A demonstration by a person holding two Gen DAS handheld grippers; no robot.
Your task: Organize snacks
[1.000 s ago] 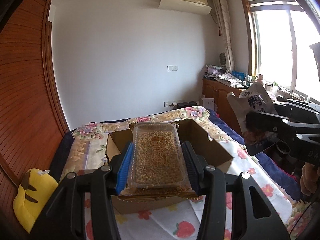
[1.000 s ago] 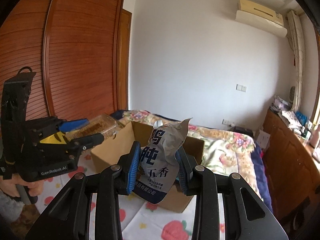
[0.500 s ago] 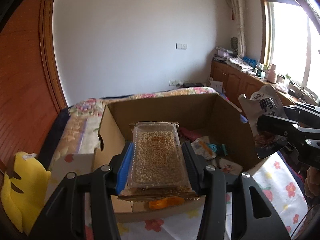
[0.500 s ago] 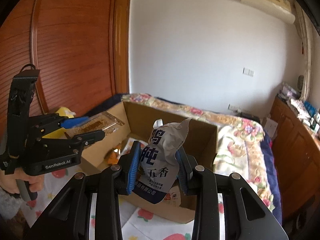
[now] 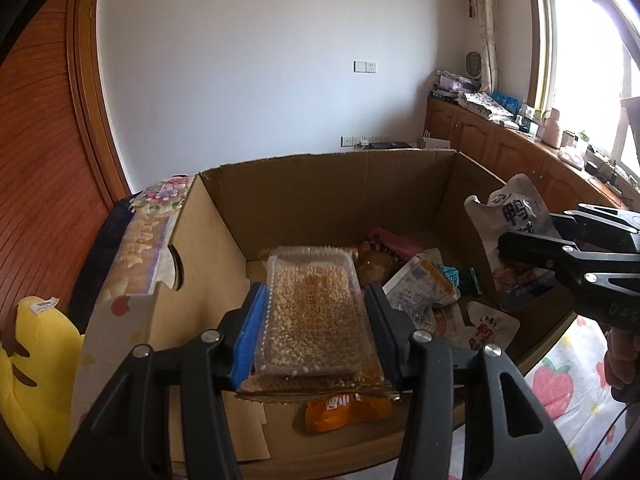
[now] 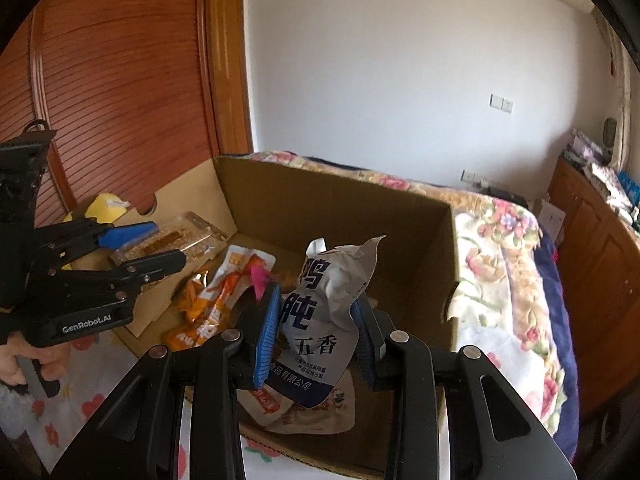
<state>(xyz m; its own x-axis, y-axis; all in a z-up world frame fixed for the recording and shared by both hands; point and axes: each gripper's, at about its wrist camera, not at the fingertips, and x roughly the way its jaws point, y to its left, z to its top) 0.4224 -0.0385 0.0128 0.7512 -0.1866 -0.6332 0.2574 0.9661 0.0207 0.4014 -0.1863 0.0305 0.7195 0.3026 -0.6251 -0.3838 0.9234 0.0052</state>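
Note:
My left gripper (image 5: 314,304) is shut on a clear plastic tray of golden puffed-grain snack (image 5: 314,316), held flat over the near left part of an open cardboard box (image 5: 320,184). My right gripper (image 6: 316,320) is shut on a crumpled white and blue snack pouch (image 6: 324,312), upright above the box's near right part (image 6: 400,220). Each gripper shows in the other's view: the right one (image 5: 520,246) with its pouch (image 5: 516,216) at the box's right wall, the left one (image 6: 160,246) with the tray (image 6: 176,240) by the left wall. Several snack packets (image 5: 420,284) lie on the box floor.
The box sits on a bed with a flowered quilt (image 6: 500,240) and a strawberry-print sheet (image 5: 560,384). A yellow plush toy (image 5: 28,364) lies left of the box. Wooden wardrobe doors (image 6: 120,80) stand at the left, low cabinets (image 5: 500,140) under the window at the right.
Both grippers have come forward and down with their snacks, from short of the box to over its open top. The box's inside and its packets have come into view.

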